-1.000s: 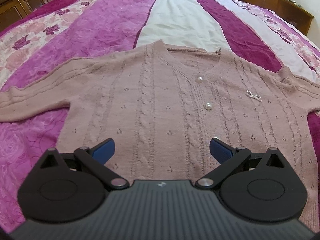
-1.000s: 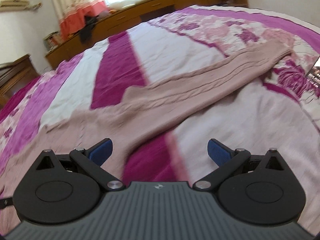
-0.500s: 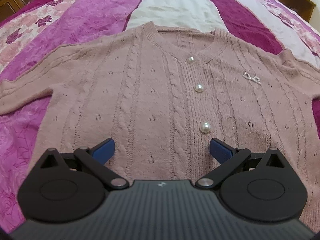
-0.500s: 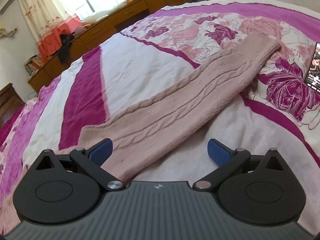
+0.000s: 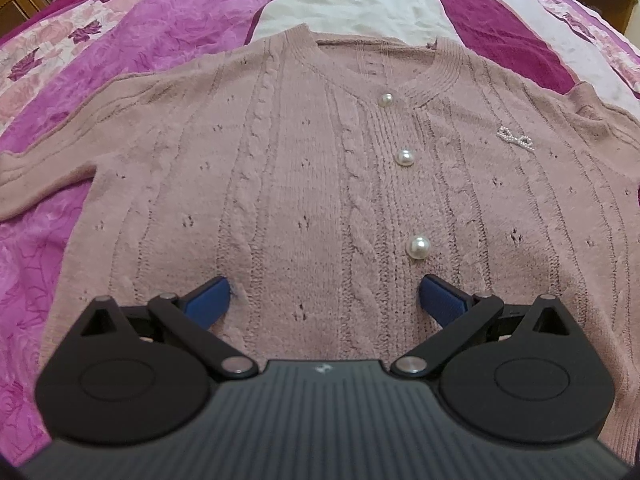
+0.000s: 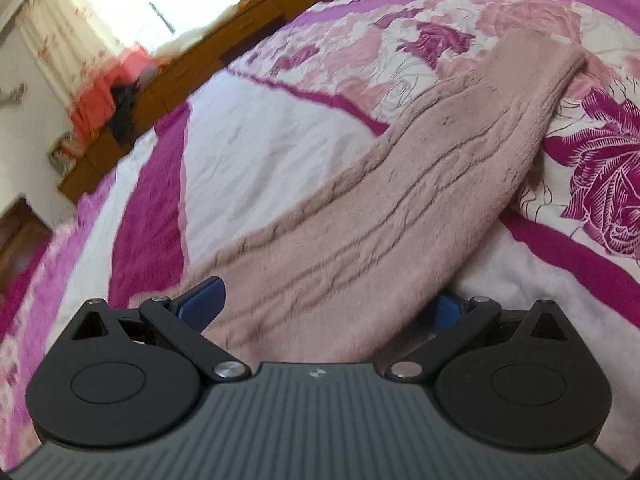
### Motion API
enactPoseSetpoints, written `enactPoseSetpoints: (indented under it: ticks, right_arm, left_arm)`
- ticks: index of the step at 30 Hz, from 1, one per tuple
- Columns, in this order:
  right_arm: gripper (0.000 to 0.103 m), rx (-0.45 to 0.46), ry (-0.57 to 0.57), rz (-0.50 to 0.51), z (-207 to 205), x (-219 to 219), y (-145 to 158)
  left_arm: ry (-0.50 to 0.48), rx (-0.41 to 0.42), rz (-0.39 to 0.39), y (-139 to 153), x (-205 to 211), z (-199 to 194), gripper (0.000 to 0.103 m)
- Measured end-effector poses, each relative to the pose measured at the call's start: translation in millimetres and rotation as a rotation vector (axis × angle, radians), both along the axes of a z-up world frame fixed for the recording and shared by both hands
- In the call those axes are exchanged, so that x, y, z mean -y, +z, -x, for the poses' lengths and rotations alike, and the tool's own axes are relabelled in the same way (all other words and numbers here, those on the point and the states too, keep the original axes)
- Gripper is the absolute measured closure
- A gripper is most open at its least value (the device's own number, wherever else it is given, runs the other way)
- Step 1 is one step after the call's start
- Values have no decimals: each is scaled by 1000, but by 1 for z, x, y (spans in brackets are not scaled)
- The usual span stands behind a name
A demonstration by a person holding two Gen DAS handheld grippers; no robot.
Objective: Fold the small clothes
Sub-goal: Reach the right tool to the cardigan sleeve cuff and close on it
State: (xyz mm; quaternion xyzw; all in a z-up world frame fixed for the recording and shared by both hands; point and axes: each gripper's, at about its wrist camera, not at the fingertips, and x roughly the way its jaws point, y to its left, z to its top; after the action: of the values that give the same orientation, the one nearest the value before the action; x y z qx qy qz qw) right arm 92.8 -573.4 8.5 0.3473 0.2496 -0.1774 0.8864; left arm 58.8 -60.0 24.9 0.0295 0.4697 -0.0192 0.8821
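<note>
while the dusty-pink cable-knit cardigan (image 5: pixel 320 168) lies flat, face up, on the pink-and-magenta striped floral bedspread (image 5: pixel 132 36), the left gripper (image 5: pixel 323 294) hovers low over its lower front, just below the lowest pearl button (image 5: pixel 417 247), jaws wide and holding nothing. on the right wrist view, the right gripper (image 6: pixel 328 306) stands wide too, its blue pads straddling the cardigan's outstretched sleeve (image 6: pixel 420 208) near the shoulder end, the cloth between them but not pinched. folding looks barely begun; next, i judge, the right jaws must close on the sleeve and carry it across the body.
</note>
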Motion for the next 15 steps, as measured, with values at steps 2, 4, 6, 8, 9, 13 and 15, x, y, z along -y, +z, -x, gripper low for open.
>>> enactPoseSetpoints:
  ticks: [2, 4, 6, 8, 9, 13, 15]
  right_arm:
    - [0, 41, -35, -23, 1, 6, 0]
    - [0, 73, -66, -41, 0, 13, -1]
    - [0, 86, -83, -45, -3, 19, -1]
    - [0, 93, -93, -38, -7, 22, -1]
    - [0, 95, -101, -35, -7, 23, -2]
    - [5, 113, -135, -46, -8, 29, -5]
    - [17, 111, -174, -41, -6, 32, -6]
  left_arm:
    - [-1, -1, -1, -1, 0, 0, 0]
    - [-2, -1, -3, -2, 1, -1, 0]
    - [-3, 0, -6, -3, 1, -1, 0]
    - [-4, 0, -9, -3, 1, -1, 0]
    - [-4, 0, -10, -4, 1, -2, 0]
    - [-5, -3, -12, -4, 2, -2, 0]
    - [-6, -3, -13, -4, 2, -2, 0]
